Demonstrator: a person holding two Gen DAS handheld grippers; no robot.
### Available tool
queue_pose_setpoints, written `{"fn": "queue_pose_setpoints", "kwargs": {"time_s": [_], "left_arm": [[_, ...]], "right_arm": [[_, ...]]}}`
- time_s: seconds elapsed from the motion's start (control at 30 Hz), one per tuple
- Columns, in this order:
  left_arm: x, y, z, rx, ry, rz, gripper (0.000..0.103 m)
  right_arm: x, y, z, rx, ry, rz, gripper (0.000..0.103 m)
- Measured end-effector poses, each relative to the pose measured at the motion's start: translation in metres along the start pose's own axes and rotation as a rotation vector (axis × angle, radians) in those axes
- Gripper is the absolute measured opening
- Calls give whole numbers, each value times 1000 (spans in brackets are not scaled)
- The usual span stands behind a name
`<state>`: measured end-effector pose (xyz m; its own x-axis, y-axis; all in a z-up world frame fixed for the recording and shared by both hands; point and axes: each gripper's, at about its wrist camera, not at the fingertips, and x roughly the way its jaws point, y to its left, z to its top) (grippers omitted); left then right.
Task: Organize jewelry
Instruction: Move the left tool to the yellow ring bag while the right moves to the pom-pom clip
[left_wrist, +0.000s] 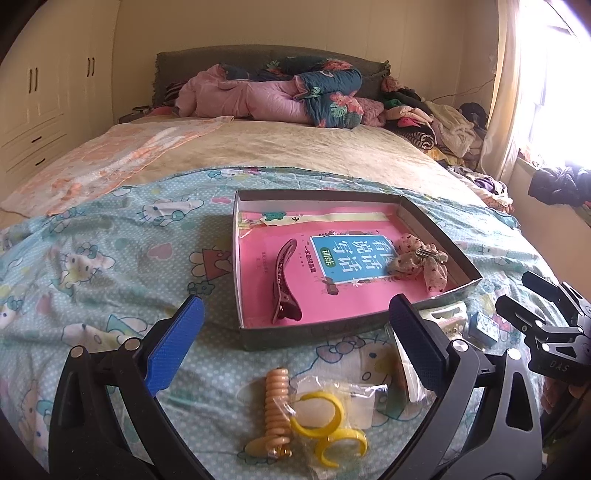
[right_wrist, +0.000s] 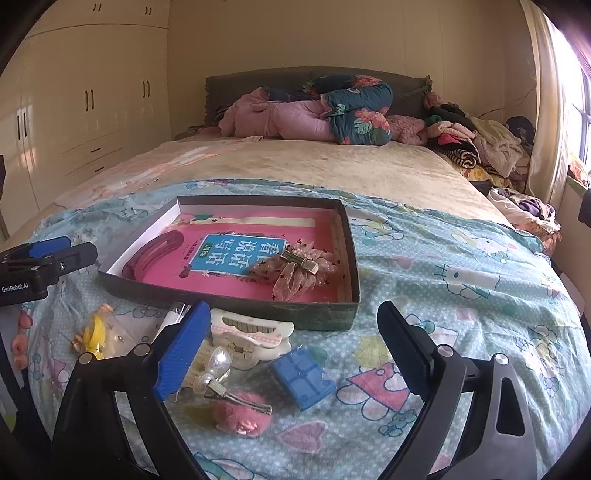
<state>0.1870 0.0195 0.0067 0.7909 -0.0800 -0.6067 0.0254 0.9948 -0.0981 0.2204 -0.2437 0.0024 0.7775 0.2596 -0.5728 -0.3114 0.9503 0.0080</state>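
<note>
We hold the left gripper and right gripper wide and empty above loose hair pieces on the bedspread — likely choosing what joins the maroon clip and bow in the box.

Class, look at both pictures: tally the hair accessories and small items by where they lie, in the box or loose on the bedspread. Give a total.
In the box: 2 — dark red hair clip, dotted fabric bow
Loose on the bedspread: 6 — spiral hair tie, bagged yellow rings, cream claw clip, blue block, clear bow clip, pink fluffy clip
Total: 8
</note>
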Motion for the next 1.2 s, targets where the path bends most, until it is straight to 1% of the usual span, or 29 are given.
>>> {"fn": "queue_pose_setpoints", "kwargs": {"time_s": [0.17, 0.33, 0.53, 0.83, 1.13, 1.17, 1.2], "left_arm": [[-12, -2, -10, 9, -3, -6, 92], [-20, -3, -22, 20, 11, -15, 92], [-26, -3, -40, 33, 44, -26, 92], [-33, -3, -68, 44, 115, -56, 91], [-33, -6, -79, 38, 157, -77, 91], [-33, -7, -79, 37, 160, -84, 90], [-32, -9, -80, 37, 169, -99, 87]], "right_arm": [[-12, 6, -11, -6, -2, 8, 89], [-21, 12, -23, -15, 11, 21, 89], [-28, 18, -36, -25, 36, 41, 89], [-32, 28, -57, -38, 73, 72, 89], [-32, 31, -67, -59, 82, 89, 89], [-32, 31, -68, -60, 83, 90, 89], [-32, 31, -68, -61, 83, 92, 89]]}}
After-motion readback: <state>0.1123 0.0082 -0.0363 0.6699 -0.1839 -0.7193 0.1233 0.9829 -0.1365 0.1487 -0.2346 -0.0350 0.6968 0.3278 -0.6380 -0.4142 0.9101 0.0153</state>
